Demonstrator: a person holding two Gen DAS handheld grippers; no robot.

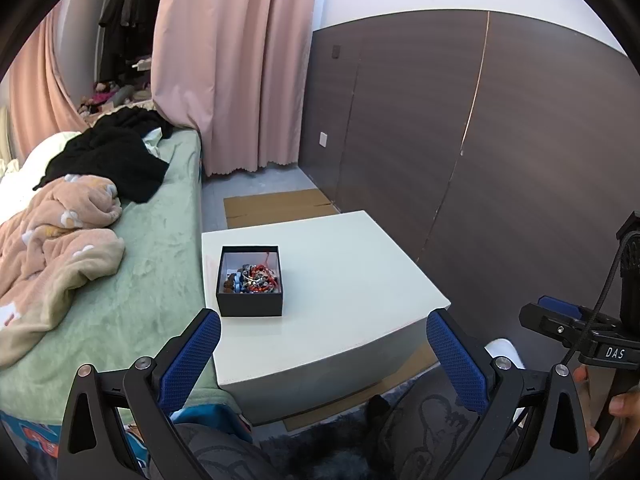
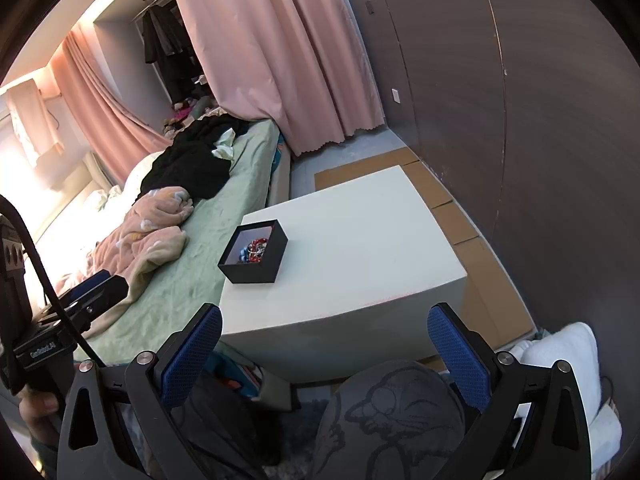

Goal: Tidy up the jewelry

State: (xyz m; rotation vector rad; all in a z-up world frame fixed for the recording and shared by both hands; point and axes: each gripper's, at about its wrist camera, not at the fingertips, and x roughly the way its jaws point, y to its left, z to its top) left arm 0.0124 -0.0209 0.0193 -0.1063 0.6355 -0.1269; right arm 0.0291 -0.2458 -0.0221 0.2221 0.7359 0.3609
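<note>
1. Both grippers hang in the air on the near side of the table, short of its near edge and touching nothing. The left gripper (image 1: 323,354) has its blue-padded jaws spread wide with nothing between them.
2. Just as slack, the right gripper (image 2: 325,350) holds its jaws far apart and empty over the person's knees.
3. On the white table (image 1: 352,276) sits a small black box (image 1: 249,280), lid off, close to the left edge, the side nearest the bed, and about midway along that edge.
4. Inside the box lies a tangled heap of jewelry (image 1: 254,278), beads in red, blue and silver; single pieces are too small to tell apart.
5. A bed with a green cover (image 1: 132,280) runs along the table's left side, with a pink blanket (image 1: 60,232) and black clothes (image 1: 108,160) bunched on it.
6. Pink curtains (image 1: 236,64) hang beyond the table, a dark wood-panelled wall (image 1: 500,140) stands on the right, and flat cardboard (image 1: 276,206) lies on the floor past the far edge.
</note>
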